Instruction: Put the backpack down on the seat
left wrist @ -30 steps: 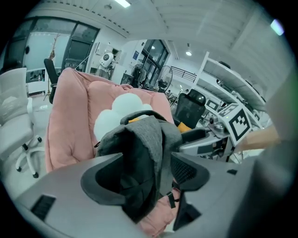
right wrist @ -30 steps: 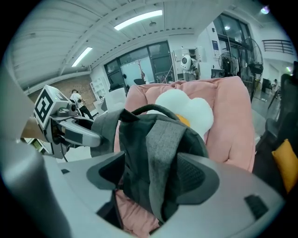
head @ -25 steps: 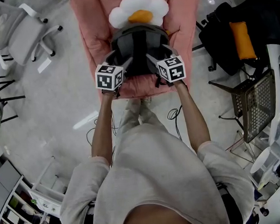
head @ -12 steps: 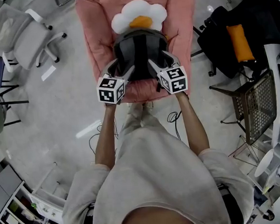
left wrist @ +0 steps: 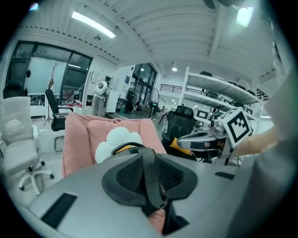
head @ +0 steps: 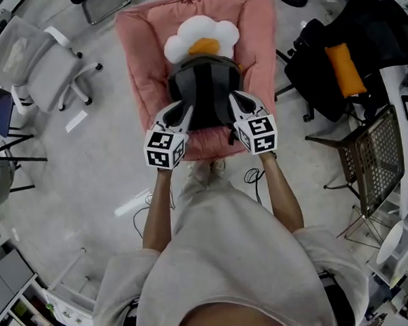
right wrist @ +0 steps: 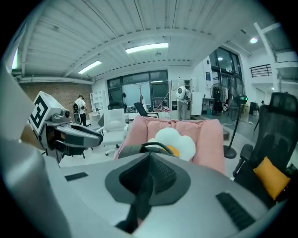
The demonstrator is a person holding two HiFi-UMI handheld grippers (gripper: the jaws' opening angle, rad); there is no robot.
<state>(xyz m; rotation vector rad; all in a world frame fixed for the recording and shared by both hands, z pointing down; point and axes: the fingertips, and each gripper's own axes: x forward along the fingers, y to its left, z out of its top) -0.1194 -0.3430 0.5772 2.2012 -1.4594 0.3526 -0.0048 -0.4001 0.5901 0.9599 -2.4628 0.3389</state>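
Head view looks steeply down on the backpack (head: 204,88), which sits over the middle of the pink padded seat (head: 140,65), just in front of a white flower-shaped cushion (head: 201,34) with an orange centre. The bag is dark grey to black and rounded at the top, with a carry loop arching toward the cushion. A lighter grey panel runs down its middle between 2 padded shoulder straps. Whether its base presses on the seat or hangs just clear cannot be told.

The left gripper (head: 179,111) and right gripper (head: 238,105) stand side by side at the bag's near edge. Both have just been closing. In the left gripper view 1 dark webbing strap (left wrist: 150,179) runs down through the narrow gap, pinched by the jaws. In the right gripper view the jaws are clamped together on another dark strap (right wrist: 143,193).
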